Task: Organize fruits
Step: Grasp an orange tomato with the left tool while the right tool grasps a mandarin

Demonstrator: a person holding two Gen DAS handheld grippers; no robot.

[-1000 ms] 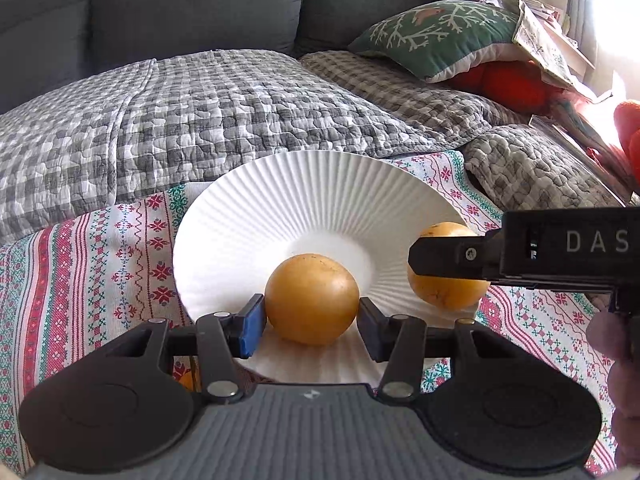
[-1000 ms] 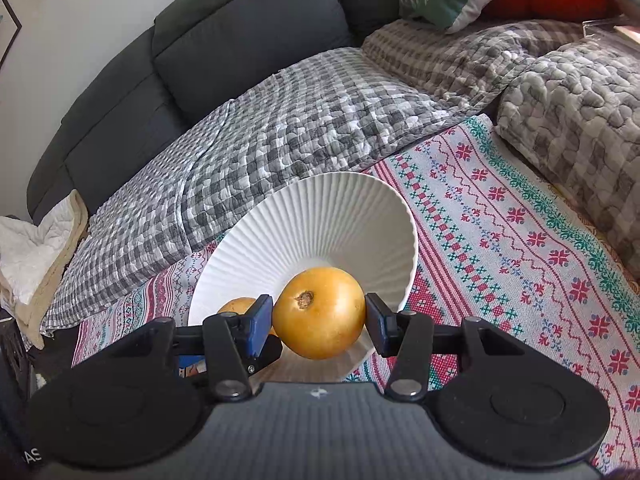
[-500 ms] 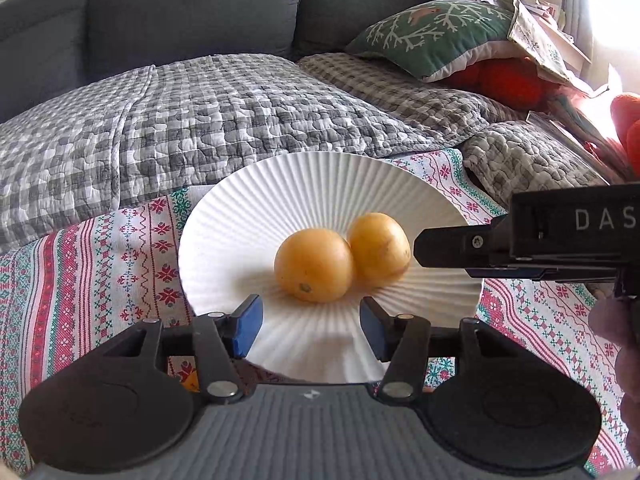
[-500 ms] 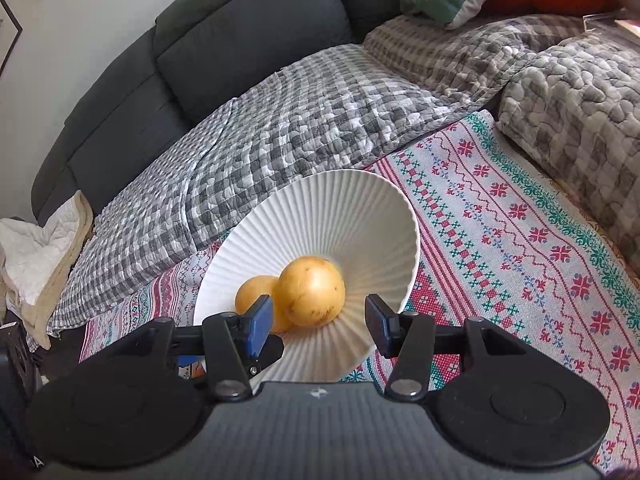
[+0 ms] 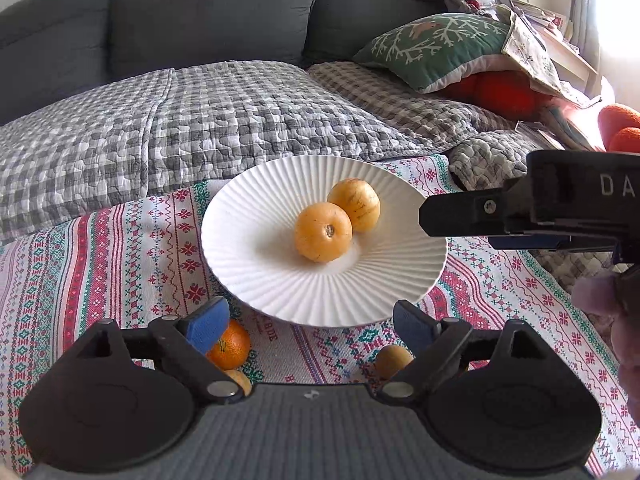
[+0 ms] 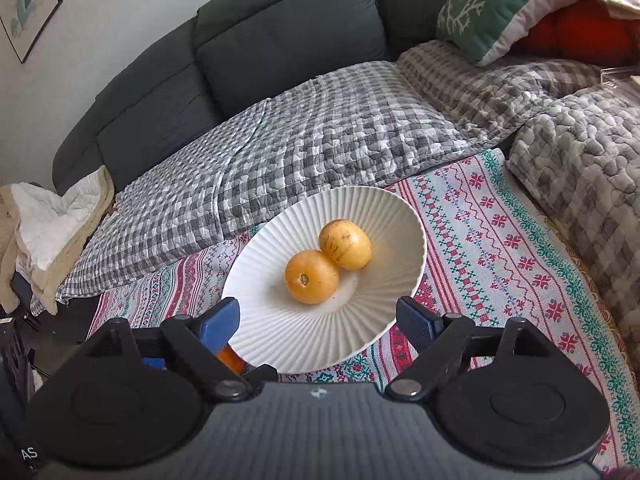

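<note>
Two yellow-orange round fruits lie touching in a white ribbed plate on a patterned cloth: the nearer fruit shows its stem end, the farther fruit is speckled. My left gripper hovers at the plate's near rim, its jaws opening, with nothing between them. My right gripper also stands back from the plate, jaws opening and empty; it juts in from the right in the left wrist view. An orange tangerine, a pale fruit and a small yellow fruit lie on the cloth near the left fingers.
A grey sofa with a checked quilt runs behind the plate. A green cushion and red cushions sit at the back right. A person's hand holds the right gripper. Folded towels lie at the far left.
Both grippers let go of their fruits, spread their jaws wide and drew back and up from the plate. The two fruits rolled together in the plate's middle.
</note>
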